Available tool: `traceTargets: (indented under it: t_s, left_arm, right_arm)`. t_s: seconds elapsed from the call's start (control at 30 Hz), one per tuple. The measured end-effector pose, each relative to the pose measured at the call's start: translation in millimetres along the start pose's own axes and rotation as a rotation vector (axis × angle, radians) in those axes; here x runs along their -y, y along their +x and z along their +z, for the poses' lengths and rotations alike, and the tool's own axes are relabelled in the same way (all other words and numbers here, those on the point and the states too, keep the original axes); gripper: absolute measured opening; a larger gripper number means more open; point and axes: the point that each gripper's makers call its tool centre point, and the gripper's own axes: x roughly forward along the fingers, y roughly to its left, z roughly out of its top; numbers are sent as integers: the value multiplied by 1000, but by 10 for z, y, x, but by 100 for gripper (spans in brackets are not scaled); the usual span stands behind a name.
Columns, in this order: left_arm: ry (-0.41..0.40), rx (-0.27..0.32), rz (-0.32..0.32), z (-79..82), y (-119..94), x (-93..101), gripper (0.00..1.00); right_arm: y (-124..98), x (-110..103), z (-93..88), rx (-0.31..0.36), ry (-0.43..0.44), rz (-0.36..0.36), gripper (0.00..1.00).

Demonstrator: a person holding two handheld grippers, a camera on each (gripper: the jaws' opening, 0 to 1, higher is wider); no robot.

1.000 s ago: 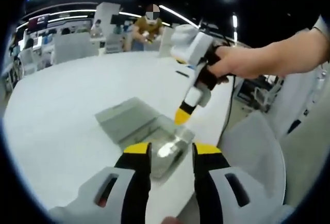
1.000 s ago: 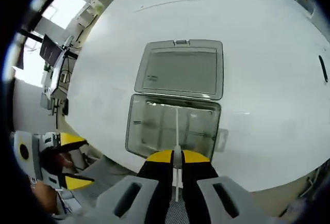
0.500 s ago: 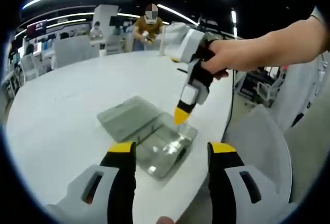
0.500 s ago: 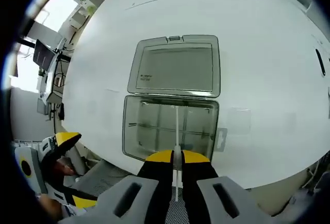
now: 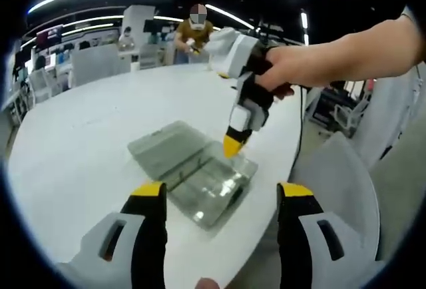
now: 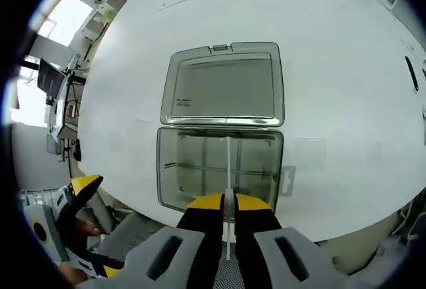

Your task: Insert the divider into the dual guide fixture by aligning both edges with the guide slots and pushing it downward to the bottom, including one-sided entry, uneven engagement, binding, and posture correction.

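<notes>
Your right hand-held gripper (image 6: 225,202) is clamped on the divider (image 6: 227,169), a thin white strip that runs straight up from between the yellow tips at the lower middle of the right gripper view. Its lower end is lost between the jaws, and its upper end reaches the far wall of the box (image 6: 219,169), so you cannot tell from here how deep it sits or whether both edges are in their slots. The box walls are clear and glare off them blurs the inner ribs. The lid (image 6: 223,82) lies flat, folded open just above the box in that frame, hinged along the shared edge.

In the left gripper view your left hand-held gripper (image 5: 223,196) has its jaws spread wide apart at the bottom of the frame, holding nothing, with the box (image 5: 200,179) between and beyond them. That view shows what the other cannot: your hand (image 5: 293,69) wrapped round the right hand-held gripper (image 5: 232,146), coming down from the upper right with its yellow tip at the box's far edge. The divider itself is too thin to make out there.

The box sits near the edge of the white round worktop (image 5: 86,122). At the lower left of the right gripper view, the left hand-held gripper (image 6: 73,226) shows partly, cut off by the frame. A person (image 5: 193,29) stands far back, top centre of the left gripper view.
</notes>
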Motion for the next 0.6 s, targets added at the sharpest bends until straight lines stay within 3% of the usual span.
traceTargets:
  t_s: [0.6]
  left_arm:
    - [-14,1,5,-28,-28,-21,65]
  right_arm:
    - [78,27,17,-17,39,-7,0]
